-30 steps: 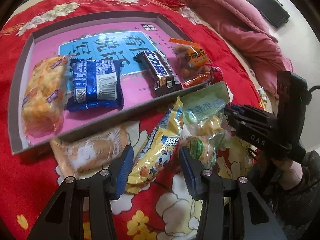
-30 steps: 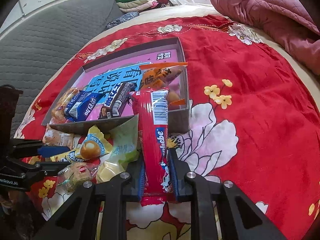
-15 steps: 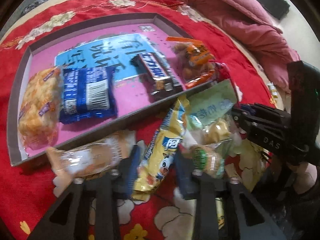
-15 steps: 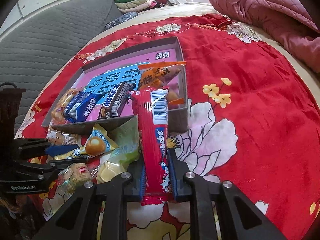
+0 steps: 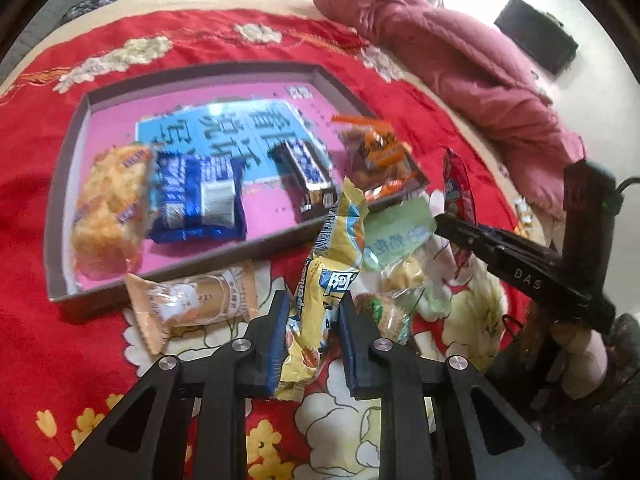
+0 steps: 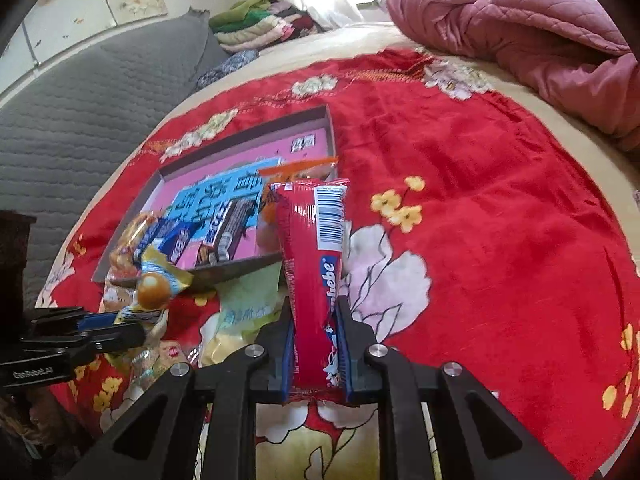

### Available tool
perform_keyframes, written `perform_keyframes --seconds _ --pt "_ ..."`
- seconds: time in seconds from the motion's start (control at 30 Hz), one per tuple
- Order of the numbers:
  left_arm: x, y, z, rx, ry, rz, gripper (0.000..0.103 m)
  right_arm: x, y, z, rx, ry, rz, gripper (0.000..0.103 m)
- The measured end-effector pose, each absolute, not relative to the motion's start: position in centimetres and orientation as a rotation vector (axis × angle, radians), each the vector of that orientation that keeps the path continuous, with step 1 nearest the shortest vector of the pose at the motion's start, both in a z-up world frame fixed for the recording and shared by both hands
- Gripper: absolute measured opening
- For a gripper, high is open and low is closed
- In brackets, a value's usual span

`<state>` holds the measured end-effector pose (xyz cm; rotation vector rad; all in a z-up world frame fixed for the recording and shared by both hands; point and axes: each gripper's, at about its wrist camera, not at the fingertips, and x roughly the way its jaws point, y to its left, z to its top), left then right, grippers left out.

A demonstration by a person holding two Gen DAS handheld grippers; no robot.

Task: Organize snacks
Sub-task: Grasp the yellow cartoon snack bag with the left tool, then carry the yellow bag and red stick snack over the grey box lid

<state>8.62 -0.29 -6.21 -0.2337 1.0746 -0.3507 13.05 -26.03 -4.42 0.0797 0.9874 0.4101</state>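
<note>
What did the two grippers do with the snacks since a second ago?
The left gripper closed on the yellow snack packet and tipped its far end up off the red blanket. The right gripper kept its grip on the red snack packet and raised it a little. The snacks in the box stayed put.

Your left wrist camera looked steeply down, close over the tray (image 5: 192, 258); your right looked from the side. Both shared the tray and red quilt (image 6: 460, 168).
</note>
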Motion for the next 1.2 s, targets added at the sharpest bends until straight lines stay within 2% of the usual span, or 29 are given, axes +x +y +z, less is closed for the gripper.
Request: perform_keyframes --seconds 0.6,1.2 --pt "8.7 1.9 -2.8 -0.298 0.972 -0.256 0.024 11.9 -23.3 -1.5 0.045 0.876 0.515 0.018" --pt "9.0 2.6 -2.6 -0.359 0.948 -0.236 0.024 11.6 -20.6 -0.4 0.036 0.836 0.573 0.018"
